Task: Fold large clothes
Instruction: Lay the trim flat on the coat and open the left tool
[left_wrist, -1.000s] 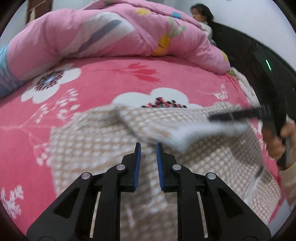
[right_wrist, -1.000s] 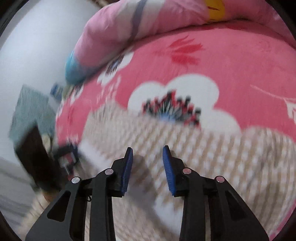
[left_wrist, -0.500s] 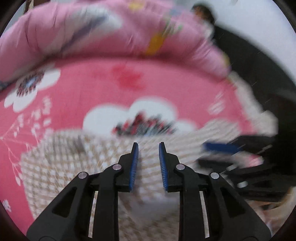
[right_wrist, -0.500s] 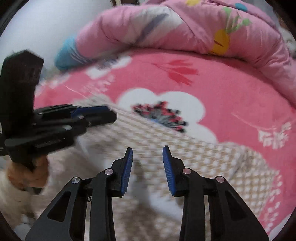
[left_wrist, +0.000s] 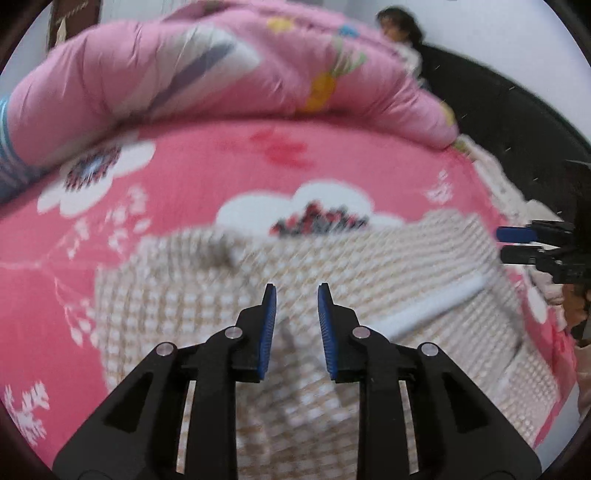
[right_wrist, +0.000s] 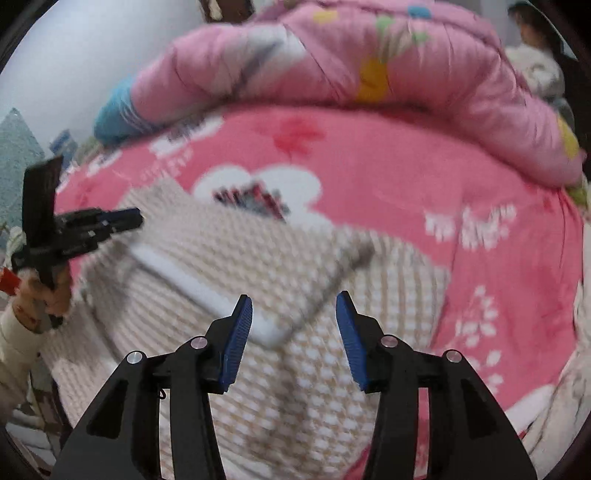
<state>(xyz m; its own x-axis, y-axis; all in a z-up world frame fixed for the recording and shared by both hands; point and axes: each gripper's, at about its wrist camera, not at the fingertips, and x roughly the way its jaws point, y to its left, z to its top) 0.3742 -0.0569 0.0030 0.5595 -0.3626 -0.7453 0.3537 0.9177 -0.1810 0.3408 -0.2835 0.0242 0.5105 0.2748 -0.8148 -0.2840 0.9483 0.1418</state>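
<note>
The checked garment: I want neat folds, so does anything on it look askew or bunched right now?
Yes. The garment has one flap folded over at a slant, its white hem running diagonally rather than square with the edges. Both grippers are clear of it, holding nothing.

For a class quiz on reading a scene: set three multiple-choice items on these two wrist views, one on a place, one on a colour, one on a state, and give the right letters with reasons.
1. Where does the checked garment lie?
A. on the pink flowered bedspread
B. over the rolled quilt
C. on the floor

2. What colour are the gripper pads?
A. red
B. blue
C. green

3. How does the right gripper stand?
A. shut on the white band
B. shut on the quilt
C. open, holding nothing

Answers:
1 A: bedspread shows all round the garment; the quilt lies behind it.
2 B: both grippers' pads are blue.
3 C: its jaws have just been opening, with a clear gap; the garment's white band lies below.
</note>
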